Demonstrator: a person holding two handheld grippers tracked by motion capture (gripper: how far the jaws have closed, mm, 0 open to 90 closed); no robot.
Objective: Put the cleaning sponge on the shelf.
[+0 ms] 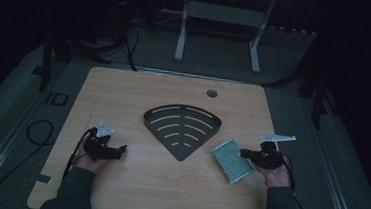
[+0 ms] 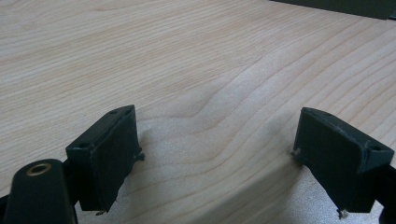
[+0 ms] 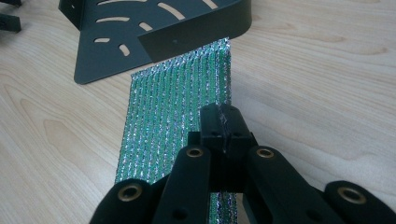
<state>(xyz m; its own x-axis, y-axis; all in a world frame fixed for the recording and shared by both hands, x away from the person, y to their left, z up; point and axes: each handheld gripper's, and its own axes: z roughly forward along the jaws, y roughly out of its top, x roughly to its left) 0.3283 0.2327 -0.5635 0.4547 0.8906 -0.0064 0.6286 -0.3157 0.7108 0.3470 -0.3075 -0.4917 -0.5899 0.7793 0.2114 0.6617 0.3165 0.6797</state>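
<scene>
Since the right tool (image 3: 219, 122) is pinched shut on the green sponge's (image 3: 173, 112) edge, just beside the black tray (image 3: 154, 23) on the table (image 1: 124, 94), lift slowly, keeping it level. Left tool (image 2: 215, 154) idle, jaws apart.

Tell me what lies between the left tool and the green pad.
In the high view, the black slotted tray's pointed end lies between the left tool and the green pad; otherwise bare table.

Desk (image 1: 116, 189): pale wood grain. Tray (image 1: 181, 129): black, curved slots. Pad (image 1: 232, 160): green, silver glitter stripes. Grippers (image 1: 119, 149) (image 1: 244, 152): black, brass rivets, grey top plates.
</scene>
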